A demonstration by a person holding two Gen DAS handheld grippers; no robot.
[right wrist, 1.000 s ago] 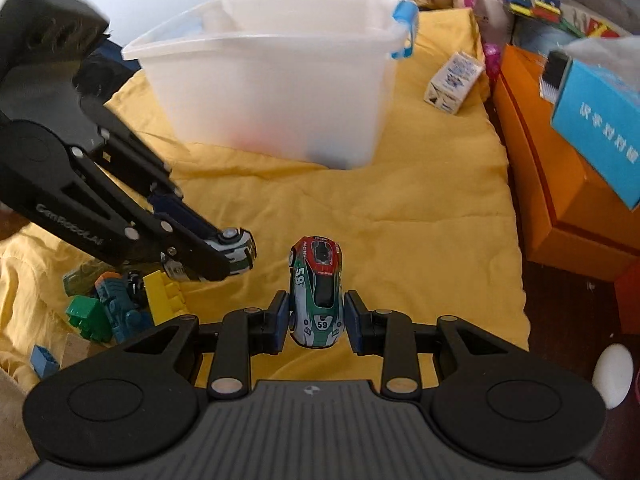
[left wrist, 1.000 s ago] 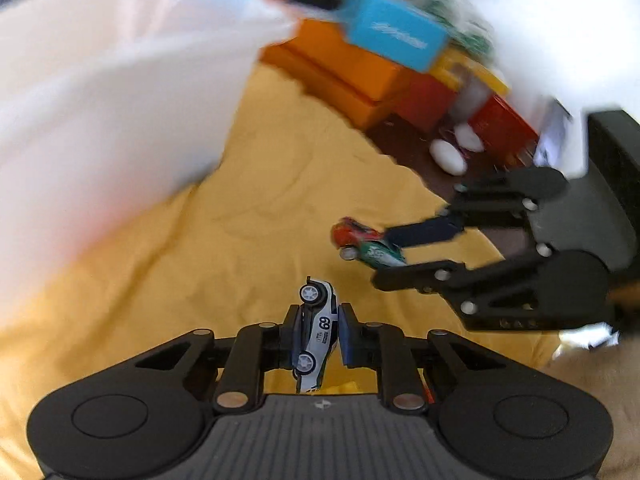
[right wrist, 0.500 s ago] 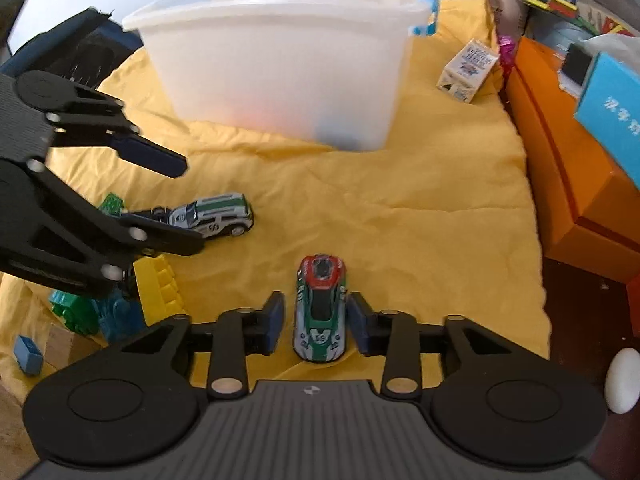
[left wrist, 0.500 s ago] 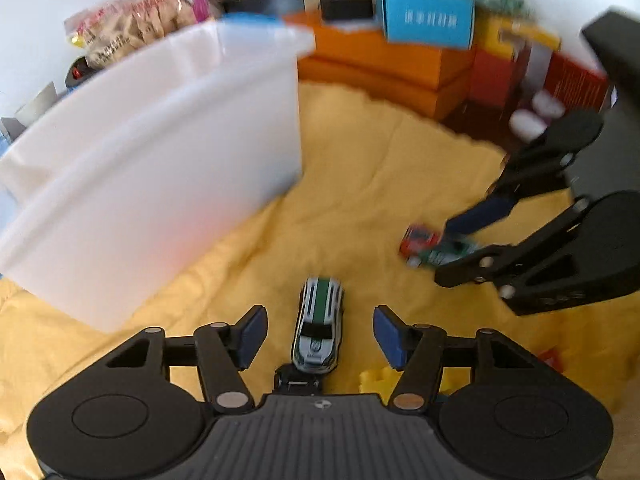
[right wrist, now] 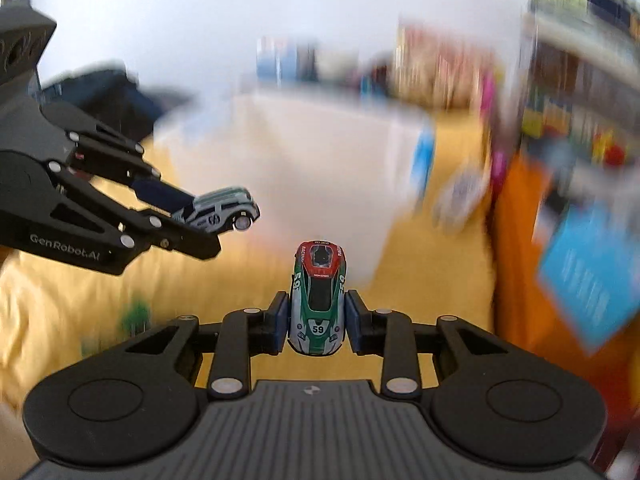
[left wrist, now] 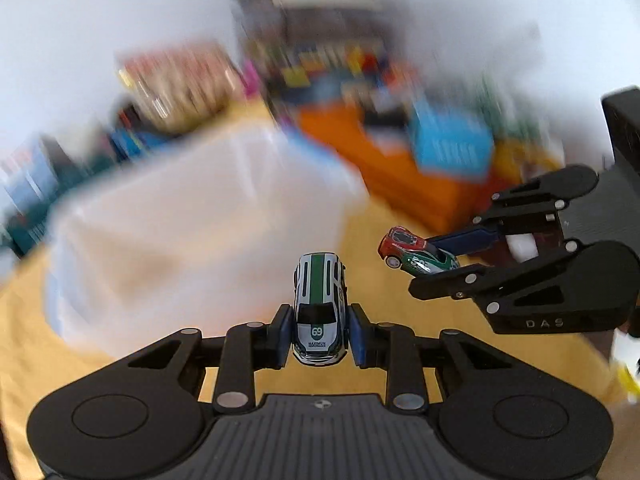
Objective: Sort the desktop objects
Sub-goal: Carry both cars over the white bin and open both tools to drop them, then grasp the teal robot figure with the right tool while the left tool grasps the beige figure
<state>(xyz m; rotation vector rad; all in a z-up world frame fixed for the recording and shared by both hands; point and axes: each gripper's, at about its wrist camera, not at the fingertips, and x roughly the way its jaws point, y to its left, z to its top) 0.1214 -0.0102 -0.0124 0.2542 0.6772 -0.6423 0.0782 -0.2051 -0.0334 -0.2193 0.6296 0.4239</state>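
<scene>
While the background smears into blur in the left wrist view, jaws of the left gripper (left wrist: 319,334) closing narrow, blue pads pressed on both flanks of the white car (left wrist: 319,306) with the green stripe. Held clear above the yellow cloth (left wrist: 48,344), angled downward. Long axis running straight out along the fingers, the end marked 69 nearest the camera, the far end toward the white bin (left wrist: 192,236) just beyond. Off to the right, the right gripper (left wrist: 424,258) clamped on the red and green car (left wrist: 416,254), red end jutting left.

Over to the right wrist view: jaws of the right gripper (right wrist: 317,320) closing too, narrow, pads hard against the red and green car's (right wrist: 318,300) sides. Lifted off the yellow cloth (right wrist: 52,300), tilted down. Long axis along the fingers, the 59 end near the camera, red end aimed at the white bin (right wrist: 320,168). At left, the left gripper (right wrist: 200,220) pinching the white car (right wrist: 222,212), free end sticking out to the right, wheels down.
</scene>
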